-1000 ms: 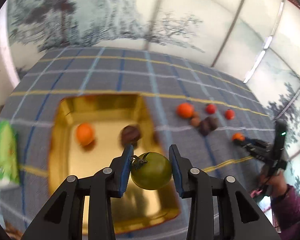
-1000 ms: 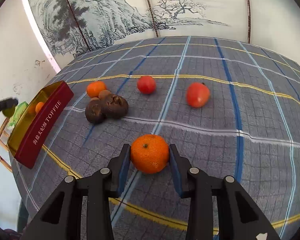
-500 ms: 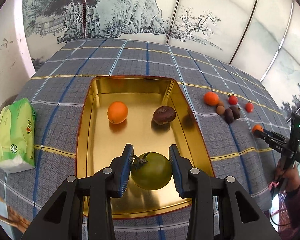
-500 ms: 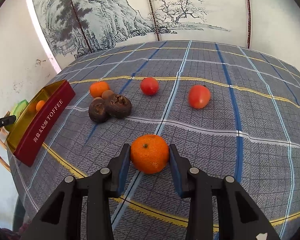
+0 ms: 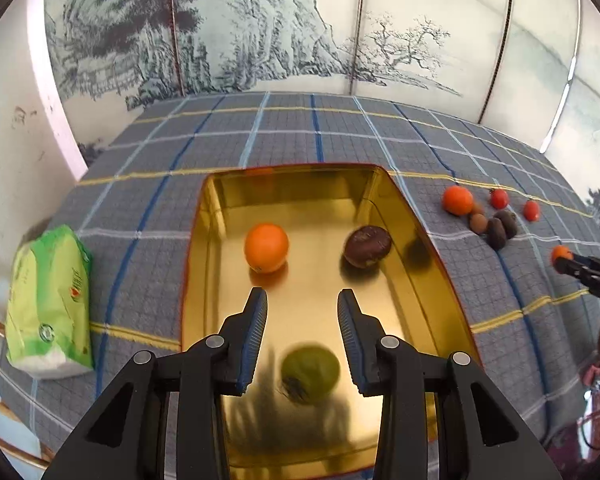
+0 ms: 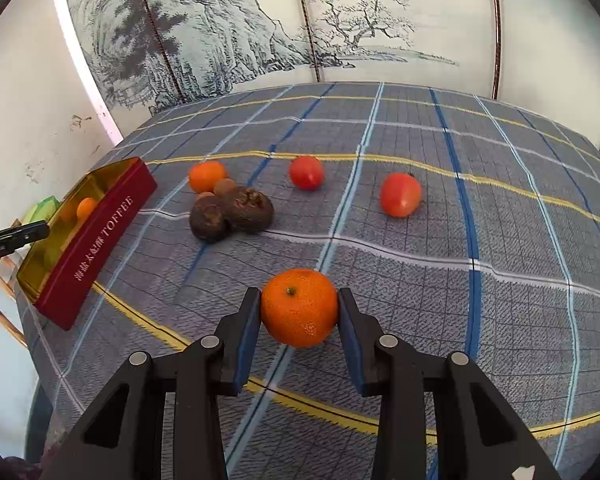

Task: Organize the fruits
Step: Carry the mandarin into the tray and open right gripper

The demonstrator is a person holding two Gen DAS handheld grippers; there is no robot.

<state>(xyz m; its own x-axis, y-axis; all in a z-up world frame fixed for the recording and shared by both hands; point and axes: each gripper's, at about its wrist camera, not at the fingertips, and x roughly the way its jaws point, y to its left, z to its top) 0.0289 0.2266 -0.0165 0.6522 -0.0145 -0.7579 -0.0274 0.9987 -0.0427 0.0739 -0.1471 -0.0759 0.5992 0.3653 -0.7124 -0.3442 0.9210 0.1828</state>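
Observation:
My left gripper hangs over the near end of the gold tray, jaws apart and nothing between the pads. A green tomato, blurred, lies low in the tray beneath the fingers. Farther in are an orange and a dark brown fruit. My right gripper is shut on a mandarin just above the checked cloth. Beyond it lie a small orange, brown wrinkled fruits and two red tomatoes.
The tray is a red tin marked TOFFEE, standing at the table's left end. A green packet lies on the cloth left of the tin. A painted folding screen stands behind the round table. A person's hand shows at the right edge of the left wrist view.
The green tomato has left the left gripper's pads and dropped into the tray, after that gripper moved in low over the tin. The right gripper holds still with its mandarin.

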